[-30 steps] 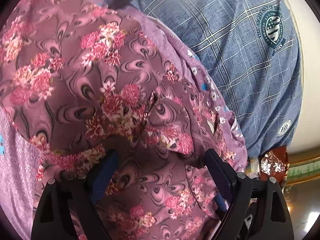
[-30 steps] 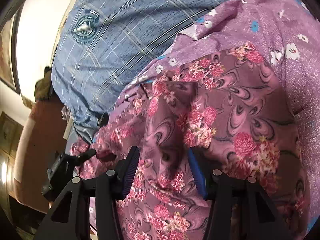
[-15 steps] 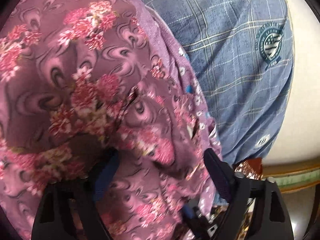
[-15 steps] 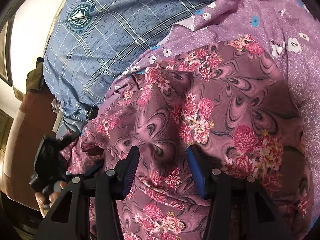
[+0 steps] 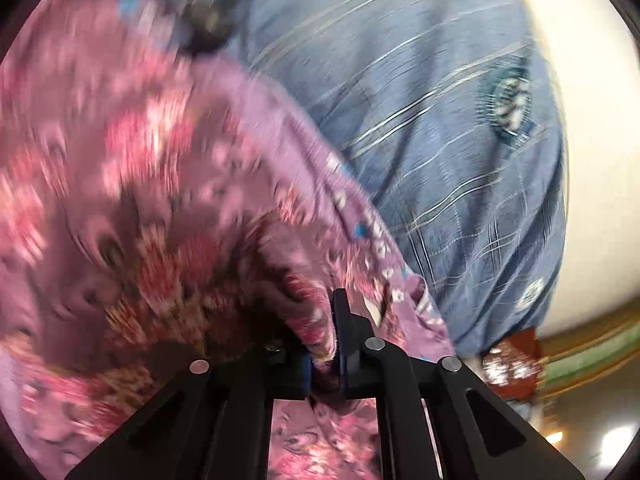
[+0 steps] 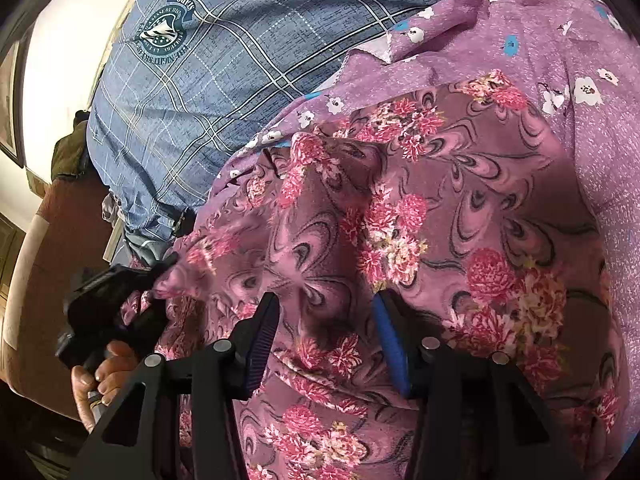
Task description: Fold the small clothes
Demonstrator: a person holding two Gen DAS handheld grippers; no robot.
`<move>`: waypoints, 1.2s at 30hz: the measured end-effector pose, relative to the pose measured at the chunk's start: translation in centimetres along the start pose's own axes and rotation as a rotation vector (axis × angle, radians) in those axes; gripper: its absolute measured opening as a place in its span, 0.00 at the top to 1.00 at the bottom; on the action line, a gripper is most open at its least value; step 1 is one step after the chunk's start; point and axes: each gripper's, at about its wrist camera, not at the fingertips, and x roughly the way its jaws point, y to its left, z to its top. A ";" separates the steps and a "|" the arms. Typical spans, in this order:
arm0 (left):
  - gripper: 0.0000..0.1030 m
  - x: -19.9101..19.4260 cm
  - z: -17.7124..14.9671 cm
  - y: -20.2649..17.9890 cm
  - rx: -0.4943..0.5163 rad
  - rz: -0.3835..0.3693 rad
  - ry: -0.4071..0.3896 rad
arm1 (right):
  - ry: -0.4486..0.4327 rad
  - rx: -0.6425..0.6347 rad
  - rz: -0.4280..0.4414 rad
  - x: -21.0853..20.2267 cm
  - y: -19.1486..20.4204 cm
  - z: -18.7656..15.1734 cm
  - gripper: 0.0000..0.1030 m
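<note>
Floral maroon garment [image 6: 420,208], swirled with pink flower clusters, lies rumpled across nearly all of both my views, on top of a lilac cloth [image 6: 560,32] printed with small white and blue blossoms. That lilac cloth in turn rests on a blue plaid sheet [image 6: 240,60] that carries a round green crest. I see no basket, box or drawer anywhere in these views; the garment sits in nothing, just spread over the layered fabrics.

My left gripper [image 5: 332,344] has its jaws pressed together on a ridge of the maroon garment, a fold of fabric pinched up between them; the left view is heavily blurred. From the right view I see that same left gripper [image 6: 160,276] at the garment's left edge, with the bare hand [image 6: 100,376] wrapped around its handle.

My right gripper [image 6: 324,320] has its jaws spread but closing, straddling a raised hump of the garment; whether the pads touch the cloth yet I cannot tell.
</note>
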 end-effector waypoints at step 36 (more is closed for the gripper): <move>0.70 -3.5 -2.4 -0.2 0.298 0.587 0.001 | -0.020 0.018 -0.059 0.3 -1.2 -0.2 0.94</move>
